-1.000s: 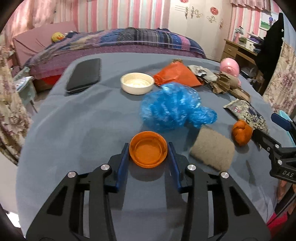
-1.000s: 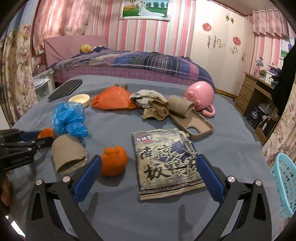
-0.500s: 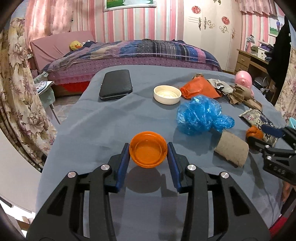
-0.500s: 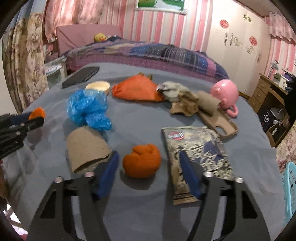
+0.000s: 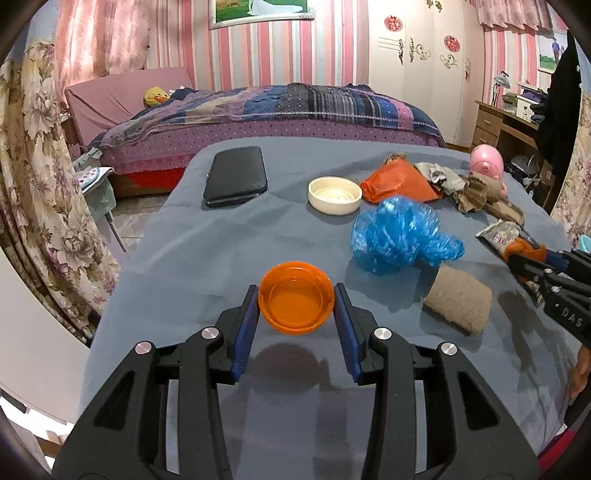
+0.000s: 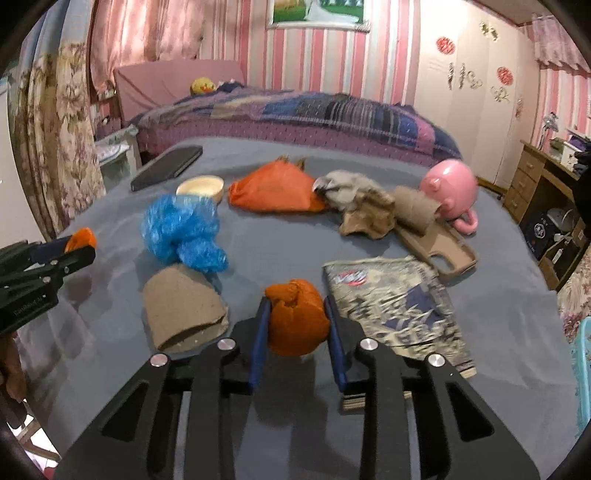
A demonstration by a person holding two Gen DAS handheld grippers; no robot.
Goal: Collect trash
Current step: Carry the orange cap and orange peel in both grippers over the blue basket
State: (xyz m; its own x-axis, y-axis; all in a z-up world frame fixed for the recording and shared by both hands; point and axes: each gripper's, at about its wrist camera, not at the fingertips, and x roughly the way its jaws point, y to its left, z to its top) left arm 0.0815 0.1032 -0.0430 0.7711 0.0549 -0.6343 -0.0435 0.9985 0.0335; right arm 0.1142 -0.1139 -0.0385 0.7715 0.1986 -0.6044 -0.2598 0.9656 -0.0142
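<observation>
A home bedroom is shown. A bed (image 5: pixel 280 110) with a patchwork quilt (image 6: pixel 314 107) and a yellow duck toy (image 5: pixel 157 98) is seen beyond the grey-covered table (image 5: pixel 207 236). Behind the bed, pink striped wallpaper (image 5: pixel 266 48) and a framed picture (image 5: pixel 258 11) are visible; to its right stand a white wardrobe (image 5: pixel 417 62) and a wooden desk (image 6: pixel 546 173). Floral curtains (image 5: pixel 40 184) hang to its left.

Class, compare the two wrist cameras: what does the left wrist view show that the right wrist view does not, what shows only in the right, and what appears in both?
Only the left wrist view shows the orange lid's open inside, clamped in the left gripper.

Only the right wrist view shows the right gripper closing on the orange peel from behind, and the tan phone case clearly.

Both show the blue plastic bag, cardboard tube, white lid and pink pig.
</observation>
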